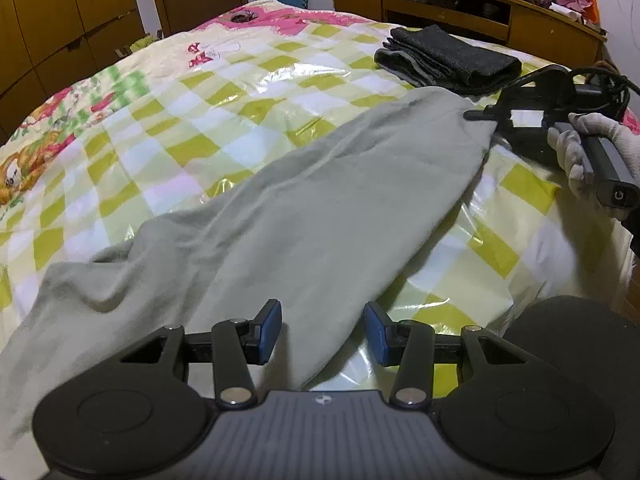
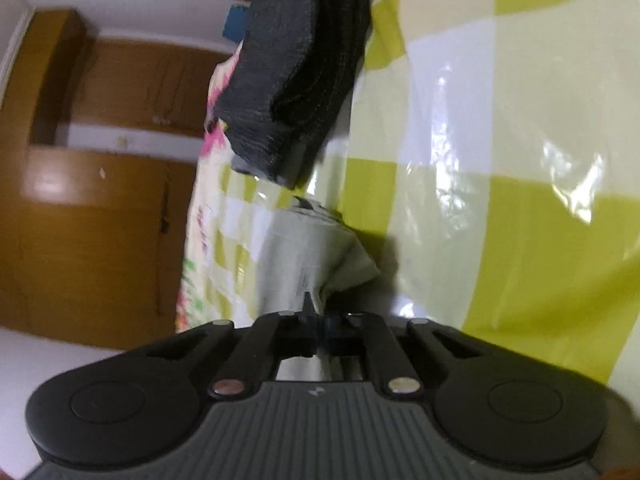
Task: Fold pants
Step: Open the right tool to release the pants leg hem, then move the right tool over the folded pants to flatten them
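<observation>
So, one pair of grey-green pants (image 1: pixel 304 200) lies stretched diagonally across the bed (image 1: pixel 192 92), over a shiny yellow-and-white checked cover w/ cartoon prints toward the far side. Near end is bunched and wrinkled at the lower left; the far end runs up to the right.

Two grippers in play. Left gripper (image 1: pixel 323 330) hovers just over the near part of the pants, its 2 blue-padded fingers (image 1: pixel 269 330) spread wide apart w/ nothing between them; cloth shows through the gap. Right gripper (image 1: pixel 482 116) sits at the far end of the pants, held by a white-gloved hand (image 1: pixel 576 148). In the right wrist view the right gripper (image 2: pixel 318 330) has its jaws pressed together on a pinched corner of the pants (image 2: pixel 312 264), fabric puckering up right at the tips.

One folded stack of dark grey cloth (image 1: pixel 448 56) rests on the bed just beyond the pants' far end, near but apart from it; the same stack (image 2: pixel 296 72) looms close in the right wrist view, which is rolled sideways.

Behind the bed: 1 wooden headboard shelf (image 1: pixel 460 4) w/ clutter on top, and wooden wardrobe doors (image 1: pixel 60 20) on the left. Right wrist view is a bit blurred.
</observation>
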